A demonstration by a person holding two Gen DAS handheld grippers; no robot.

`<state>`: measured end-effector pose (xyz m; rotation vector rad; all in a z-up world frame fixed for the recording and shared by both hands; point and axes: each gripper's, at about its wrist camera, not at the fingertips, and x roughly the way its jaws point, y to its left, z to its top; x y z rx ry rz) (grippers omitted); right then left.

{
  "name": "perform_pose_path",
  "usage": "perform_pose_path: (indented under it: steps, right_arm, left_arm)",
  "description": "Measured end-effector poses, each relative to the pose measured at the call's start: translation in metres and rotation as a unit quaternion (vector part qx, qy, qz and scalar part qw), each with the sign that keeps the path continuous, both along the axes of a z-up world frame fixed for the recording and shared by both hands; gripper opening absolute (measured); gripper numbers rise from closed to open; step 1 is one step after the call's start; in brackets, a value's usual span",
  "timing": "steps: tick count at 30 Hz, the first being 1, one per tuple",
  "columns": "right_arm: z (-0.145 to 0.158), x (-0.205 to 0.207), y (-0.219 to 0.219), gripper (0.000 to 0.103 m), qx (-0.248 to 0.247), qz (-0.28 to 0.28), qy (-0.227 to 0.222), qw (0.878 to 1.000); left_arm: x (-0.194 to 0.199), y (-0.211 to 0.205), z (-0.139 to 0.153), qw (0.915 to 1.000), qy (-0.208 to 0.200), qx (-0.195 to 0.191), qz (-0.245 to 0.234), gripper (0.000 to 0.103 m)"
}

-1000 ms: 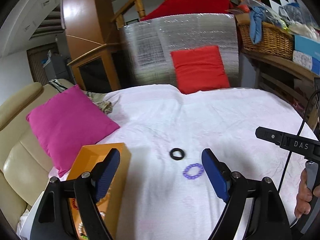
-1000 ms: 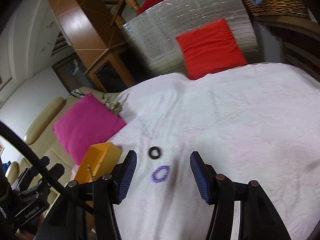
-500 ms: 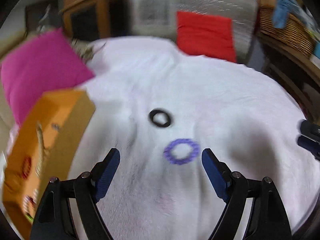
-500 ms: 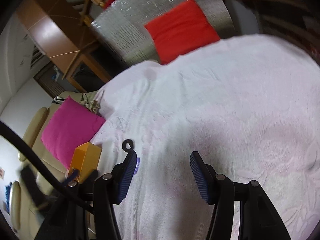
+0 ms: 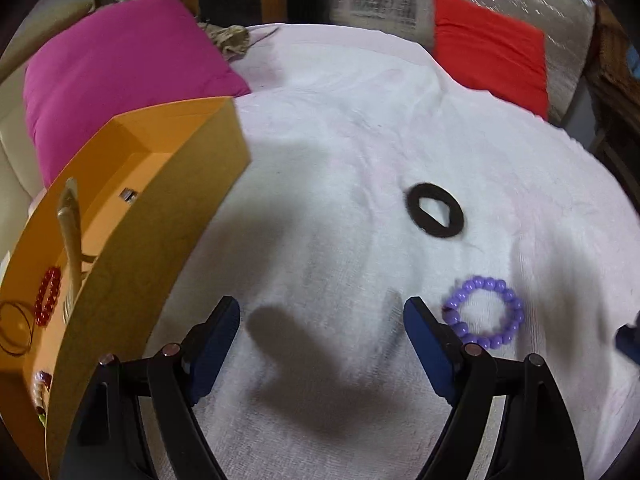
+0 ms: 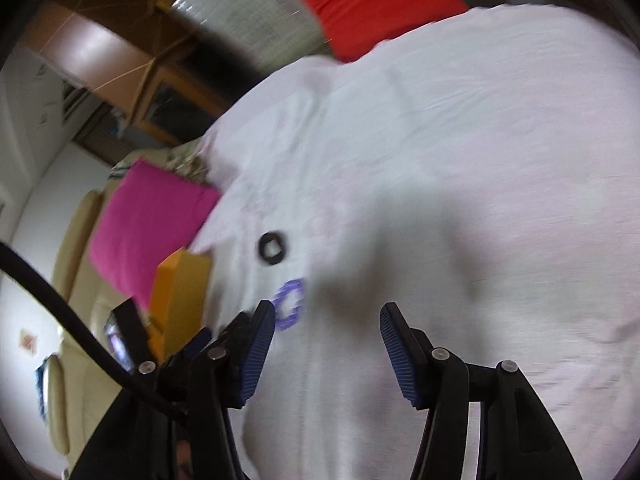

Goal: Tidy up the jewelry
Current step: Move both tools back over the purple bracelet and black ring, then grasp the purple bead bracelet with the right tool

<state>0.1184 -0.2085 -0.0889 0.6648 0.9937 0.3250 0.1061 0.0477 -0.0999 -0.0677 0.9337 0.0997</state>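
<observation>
A white cloth (image 5: pixel 340 140) covers the work surface, with a pink cushion (image 5: pixel 120 72) at its far left and a red cushion (image 5: pixel 488 48) leaning at the back. An open orange box (image 5: pixel 160 216) stands on the cloth's left side, its long axis running from the near edge away toward the pink cushion; inside lie a red bead bracelet (image 5: pixel 48 296), a thin hoop (image 5: pixel 14 328) and a pale bar-shaped piece (image 5: pixel 70 232) pointing along the box's length. Two pieces remain out on the cloth, well apart from the box: a black ring (image 5: pixel 435 210) farther off and a purple bracelet (image 5: pixel 484 312) nearer, both lying flat with their openings facing up, so neither has a true long axis, though the black ring reads as slightly oval across the view. The left gripper (image 5: pixel 322 332) hangs low over bare cloth between box and bracelet, jaws spread wide and holding nothing; its right finger sits just beside the bracelet's left edge. The right gripper (image 6: pixel 328 340) has its jaws about half apart and closing, nothing between them, the bracelet showing just past its left finger (image 6: pixel 260 344). The step in hand appears to be picking up the purple bracelet. To do it well, the chosen gripper should probably shift sideways until one finger stands inside the loop or both straddle one arc of beads, then descend to the cloth before closing, since a pinch begun off-centre would likely push the beads aside or gather cloth. The blur in the right view leaves the exact gap uncertain.
</observation>
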Motion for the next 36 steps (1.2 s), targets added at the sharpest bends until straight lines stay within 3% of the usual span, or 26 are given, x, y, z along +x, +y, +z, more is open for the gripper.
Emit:
perform_pose_path:
  steps: [1, 5, 9, 19, 22, 27, 36]
  right_arm:
    - [-0.003, 0.002, 0.005, 0.044, 0.008, 0.009, 0.001, 1.0]
    - [-0.015, 0.008, 0.02, 0.041, 0.049, 0.025, 0.014, 0.998]
    - [-0.028, 0.017, 0.034, 0.041, 0.067, 0.03, 0.034, 0.997]
    - [-0.058, 0.038, 0.051, 0.041, 0.108, 0.013, 0.086, 0.99]
    - [-0.056, 0.04, 0.05, 0.041, 0.119, -0.001, 0.081, 0.99]
    - [-0.025, 0.037, 0.047, 0.041, 0.15, 0.009, 0.018, 0.988]
    - [-0.066, 0.034, 0.053, 0.041, 0.136, -0.004, 0.112, 0.984]
  left_arm:
    - [-0.001, 0.002, 0.001, 1.0, 0.001, 0.0, -0.001, 0.084]
    - [-0.004, 0.003, 0.005, 0.9999, -0.003, 0.012, -0.007, 0.084]
    - [-0.005, 0.006, 0.01, 0.9994, -0.013, 0.031, -0.005, 0.084]
    - [-0.006, 0.006, 0.013, 0.9992, -0.017, 0.035, -0.009, 0.084]
    - [-0.006, 0.004, 0.014, 0.999, -0.018, 0.04, -0.012, 0.084]
    - [-0.005, 0.011, 0.015, 0.9989, -0.019, 0.043, -0.001, 0.084]
    - [-0.004, 0.009, 0.014, 0.999, -0.016, 0.041, -0.001, 0.084]
